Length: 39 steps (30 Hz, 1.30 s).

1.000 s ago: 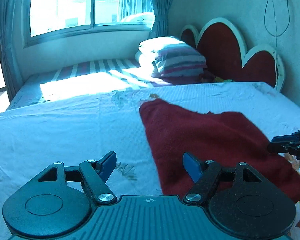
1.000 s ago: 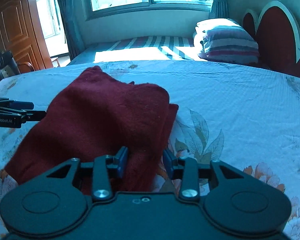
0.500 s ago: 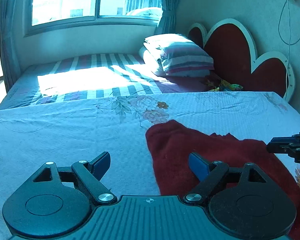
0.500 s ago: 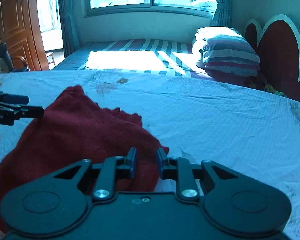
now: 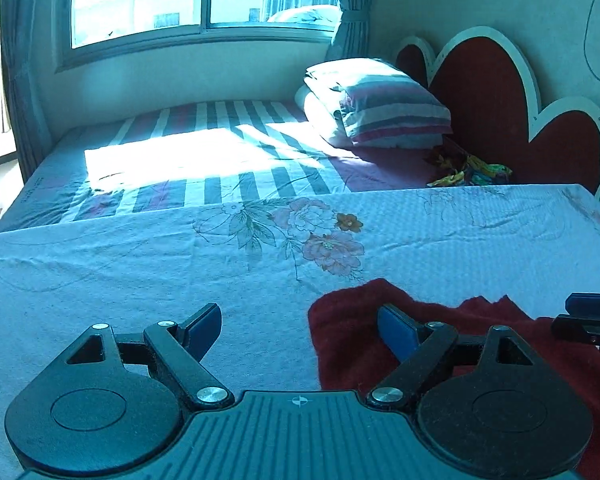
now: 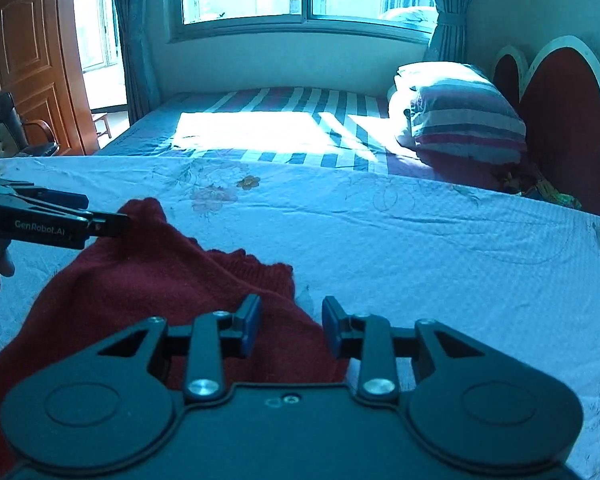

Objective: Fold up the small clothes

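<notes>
A dark red knitted garment [image 6: 148, 280] lies on the floral white sheet [image 6: 420, 248]. In the left wrist view the garment [image 5: 352, 320] fills the lower right. My left gripper [image 5: 300, 330] is open wide, its right finger over the garment's far left corner, its left finger over bare sheet. It also shows in the right wrist view [image 6: 100, 220] at the garment's far corner. My right gripper [image 6: 290, 324] is open over the garment's right edge, holding nothing. It shows at the right edge of the left wrist view [image 5: 588, 316].
A striped sheet [image 5: 204, 152] covers the far part of the bed under the window. Striped pillows [image 5: 380, 104] lean near the red heart-shaped headboard [image 5: 484, 92]. A crumpled colourful cloth [image 5: 472, 172] lies below it. A wooden wardrobe [image 6: 32, 64] and black chair [image 6: 4, 128] stand at left.
Both grippers have pulled back toward the near edge, so less garment shows ahead. The right gripper narrowed half a second ago and has opened wider. The left stays open.
</notes>
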### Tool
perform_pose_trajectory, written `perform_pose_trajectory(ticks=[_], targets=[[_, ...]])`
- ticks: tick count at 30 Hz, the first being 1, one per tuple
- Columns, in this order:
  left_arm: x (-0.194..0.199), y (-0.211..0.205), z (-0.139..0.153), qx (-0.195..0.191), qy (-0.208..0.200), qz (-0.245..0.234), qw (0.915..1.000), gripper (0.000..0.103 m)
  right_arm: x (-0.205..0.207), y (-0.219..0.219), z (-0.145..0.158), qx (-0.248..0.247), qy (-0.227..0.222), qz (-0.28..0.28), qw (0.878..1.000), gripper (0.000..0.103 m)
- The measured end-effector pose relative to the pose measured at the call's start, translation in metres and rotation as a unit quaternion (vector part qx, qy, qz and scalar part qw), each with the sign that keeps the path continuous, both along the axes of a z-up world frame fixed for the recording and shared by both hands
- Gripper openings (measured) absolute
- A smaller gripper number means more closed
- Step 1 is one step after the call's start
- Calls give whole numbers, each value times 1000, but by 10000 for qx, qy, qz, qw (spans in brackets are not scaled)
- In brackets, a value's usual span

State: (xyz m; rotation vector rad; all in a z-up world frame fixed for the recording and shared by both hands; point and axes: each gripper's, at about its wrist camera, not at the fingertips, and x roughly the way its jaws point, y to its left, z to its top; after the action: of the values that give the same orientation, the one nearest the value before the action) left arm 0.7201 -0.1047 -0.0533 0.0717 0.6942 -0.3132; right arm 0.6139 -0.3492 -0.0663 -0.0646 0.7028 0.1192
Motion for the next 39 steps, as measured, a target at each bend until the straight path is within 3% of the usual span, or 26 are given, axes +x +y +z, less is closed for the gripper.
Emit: perform_pose_trajectory(ticks=[2,4,6,11,14,17,21,26,29,31,33,35,37,39], targets=[[11,-5,-11,187,158,-10,9997,85,8,1,-3,-51,22,1,10000,32],[16,-11,-23,325,316,-11,9990,86,21,1,-21,-258,393,-103,9988,34],[14,-12,-20,322,296,62,9990,85,21,-8,-28,53,360,-258,9990,37],[-7,-3,-9,113,162,121,9997,85,11,-9,-15,220,204,-337,9990,36],[-12,-4,-15,262,244,146,9993,85,14,-4,-17,125,286,-345,9989,37],[-18,0,-11,151,225,197,9994,85,17,-3,-22,119,435,-416,9981,37],[-30,2,-9,178,170,162,9996,85,6,0,-8,139,209,-438,9987,38],[-38,7,-4,18,209,227,9995,85,10,4,-17,-35,506,-444,9977,38],[-61,10,11,-162,-18,105,9998,85,-5,5,1,94,198,-473,9986,37],[-67,3,4,-36,92,-39,9999,85,-17,8,6,133,109,-387,9991,36],[-67,-4,-8,85,175,-44,9998,86,-15,13,-10,-168,469,-329,9982,36],[-69,-1,1,17,223,53,9997,85,-15,13,-16,-276,468,-323,9980,36],[-88,5,17,-48,14,-8,10000,85,-19,13,-4,-221,476,-379,9979,36],[-111,12,23,-63,-85,-119,9999,85,-37,12,11,-87,177,-307,9993,36]])
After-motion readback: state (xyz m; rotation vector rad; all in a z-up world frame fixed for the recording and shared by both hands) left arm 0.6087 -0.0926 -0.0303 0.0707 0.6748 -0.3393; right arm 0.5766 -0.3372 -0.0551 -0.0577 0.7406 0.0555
